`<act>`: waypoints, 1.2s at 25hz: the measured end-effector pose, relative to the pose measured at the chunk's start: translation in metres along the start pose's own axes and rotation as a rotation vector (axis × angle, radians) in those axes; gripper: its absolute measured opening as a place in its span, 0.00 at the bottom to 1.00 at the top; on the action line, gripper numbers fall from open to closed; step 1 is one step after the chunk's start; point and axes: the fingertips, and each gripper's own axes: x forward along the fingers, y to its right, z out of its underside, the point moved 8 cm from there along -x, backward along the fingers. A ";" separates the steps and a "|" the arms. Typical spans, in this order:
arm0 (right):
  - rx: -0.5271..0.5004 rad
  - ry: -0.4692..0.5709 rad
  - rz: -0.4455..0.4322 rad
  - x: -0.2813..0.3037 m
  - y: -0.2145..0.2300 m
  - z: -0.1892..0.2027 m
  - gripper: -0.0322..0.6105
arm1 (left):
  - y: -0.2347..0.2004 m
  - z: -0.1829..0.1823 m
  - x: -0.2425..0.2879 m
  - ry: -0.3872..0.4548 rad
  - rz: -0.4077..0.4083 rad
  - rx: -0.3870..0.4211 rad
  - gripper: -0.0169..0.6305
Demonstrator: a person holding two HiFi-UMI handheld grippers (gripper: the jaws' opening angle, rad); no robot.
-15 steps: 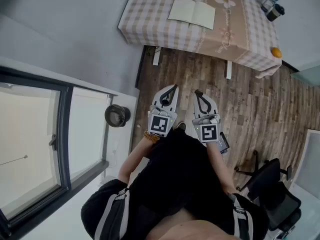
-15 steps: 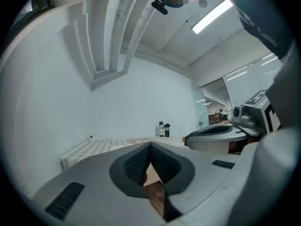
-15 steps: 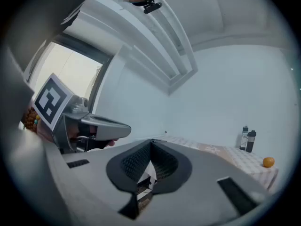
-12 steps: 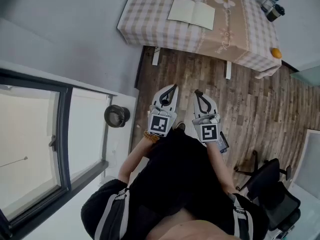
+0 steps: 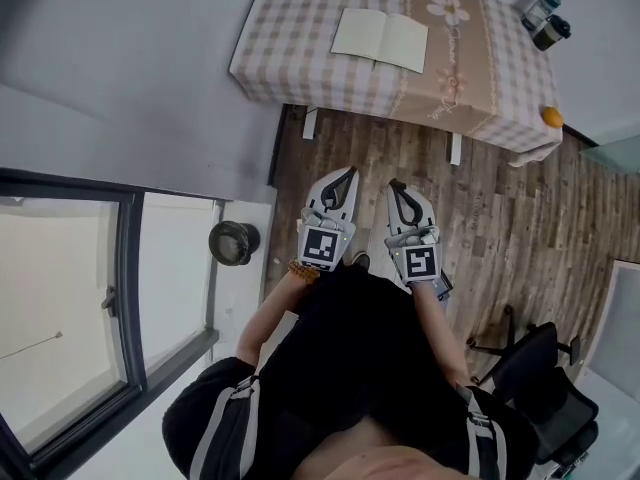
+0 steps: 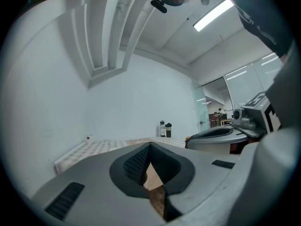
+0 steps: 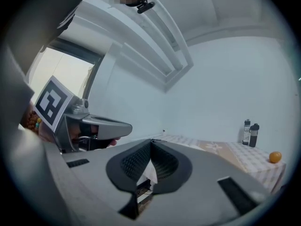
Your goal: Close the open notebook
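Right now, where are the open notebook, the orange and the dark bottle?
open notebook point(image 5: 380, 39), head view, on the fold between its pages.
orange point(image 5: 551, 117), head view, on the middle of the fruit.
dark bottle point(image 5: 552, 31), head view, on its body.

An office: swivel chair point(image 5: 545, 378), glass partition point(image 6: 249, 86), ceiling strip light point(image 6: 214, 14).

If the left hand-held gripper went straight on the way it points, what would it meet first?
Probably the checked tablecloth at the table's near edge; nothing stands between, though depth is unclear.
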 end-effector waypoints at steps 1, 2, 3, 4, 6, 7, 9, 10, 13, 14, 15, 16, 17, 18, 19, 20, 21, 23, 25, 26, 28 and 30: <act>0.001 -0.010 0.003 0.005 0.004 0.000 0.06 | -0.003 0.000 0.006 -0.003 0.001 0.002 0.05; 0.001 -0.024 0.005 0.010 0.009 0.000 0.06 | -0.006 0.000 0.011 -0.006 0.002 0.005 0.05; 0.002 -0.038 0.006 0.015 0.014 0.001 0.06 | -0.009 0.000 0.017 -0.009 0.003 0.008 0.05; 0.006 -0.044 0.008 0.020 0.018 0.003 0.06 | -0.012 0.000 0.022 -0.013 0.003 0.009 0.05; 0.022 -0.036 0.006 0.031 0.023 0.006 0.06 | -0.020 0.002 0.031 -0.019 0.000 0.006 0.05; 0.024 -0.030 0.001 0.037 0.026 0.007 0.06 | -0.023 0.002 0.036 -0.022 -0.002 0.003 0.05; 0.020 -0.032 -0.013 0.047 0.029 0.006 0.06 | -0.030 0.001 0.044 -0.027 -0.004 -0.001 0.05; 0.015 -0.038 -0.019 0.052 0.031 0.005 0.06 | -0.033 0.001 0.048 -0.028 -0.004 -0.002 0.05; 0.000 -0.054 -0.032 0.068 0.035 0.001 0.06 | -0.043 0.003 0.057 -0.026 -0.009 -0.004 0.05; -0.002 -0.056 -0.038 0.074 0.036 0.000 0.06 | -0.047 0.004 0.060 -0.027 -0.012 -0.007 0.05; -0.003 -0.058 -0.043 0.080 0.037 -0.001 0.06 | -0.050 0.004 0.063 -0.028 -0.016 -0.011 0.05; -0.006 -0.060 -0.049 0.085 0.038 -0.001 0.06 | -0.054 0.006 0.066 -0.030 -0.020 -0.015 0.05; -0.011 -0.062 -0.056 0.091 0.039 -0.001 0.06 | -0.058 0.007 0.068 -0.033 -0.024 -0.018 0.05; -0.016 -0.064 -0.063 0.096 0.039 -0.001 0.06 | -0.062 0.008 0.070 -0.036 -0.027 -0.022 0.05; -0.019 -0.067 -0.070 0.101 0.039 0.000 0.06 | -0.066 0.009 0.072 -0.039 -0.031 -0.025 0.05; -0.021 -0.072 -0.076 0.105 0.038 0.000 0.06 | -0.070 0.010 0.073 -0.041 -0.034 -0.028 0.05; -0.022 -0.078 -0.080 0.110 0.038 -0.001 0.06 | -0.074 0.010 0.075 -0.043 -0.037 -0.031 0.05; -0.025 -0.092 -0.087 0.120 0.037 -0.001 0.06 | -0.084 0.012 0.080 -0.045 -0.041 -0.038 0.05; -0.034 -0.099 -0.095 0.130 0.036 -0.001 0.06 | -0.094 0.015 0.085 -0.047 -0.044 -0.048 0.05; -0.037 -0.103 -0.097 0.135 0.035 -0.001 0.06 | -0.099 0.016 0.087 -0.049 -0.044 -0.052 0.05; -0.039 -0.107 -0.098 0.145 0.036 -0.002 0.06 | -0.107 0.016 0.093 -0.052 -0.039 -0.055 0.05; -0.039 -0.109 -0.092 0.155 0.038 -0.004 0.06 | -0.114 0.016 0.100 -0.054 -0.027 -0.053 0.05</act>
